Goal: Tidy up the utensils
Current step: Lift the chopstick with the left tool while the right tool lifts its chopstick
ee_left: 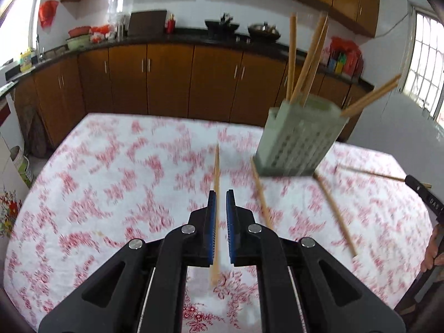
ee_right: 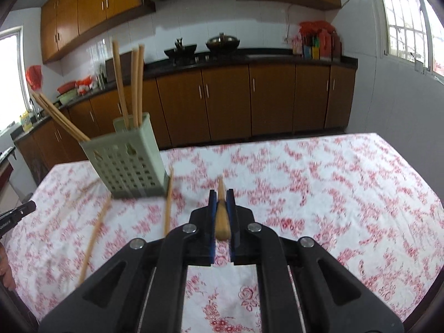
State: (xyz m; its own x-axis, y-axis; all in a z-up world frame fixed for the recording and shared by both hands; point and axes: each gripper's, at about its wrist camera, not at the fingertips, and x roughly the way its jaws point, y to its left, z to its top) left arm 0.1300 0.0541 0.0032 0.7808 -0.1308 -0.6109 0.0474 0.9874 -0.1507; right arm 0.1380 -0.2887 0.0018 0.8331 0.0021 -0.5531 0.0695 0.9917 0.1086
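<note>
A pale green perforated utensil holder [ee_left: 299, 141] stands on the table with several wooden chopsticks [ee_left: 310, 58] in it; it also shows in the right wrist view [ee_right: 127, 163]. My left gripper [ee_left: 221, 194] is shut on a chopstick [ee_left: 216, 172] that lies along its blue pads, pointing forward. My right gripper [ee_right: 221, 194] is shut on a chopstick [ee_right: 222, 216], thick end toward the camera. Loose chopsticks lie on the cloth beside the holder [ee_left: 260, 194], [ee_left: 335, 213], [ee_right: 168, 202], [ee_right: 93, 236].
The table carries a white cloth with red flowers [ee_left: 111, 180]. Behind it run brown cabinets and a dark counter with woks [ee_right: 222, 43]. The other gripper's tip shows at the right edge of the left wrist view [ee_left: 424, 194].
</note>
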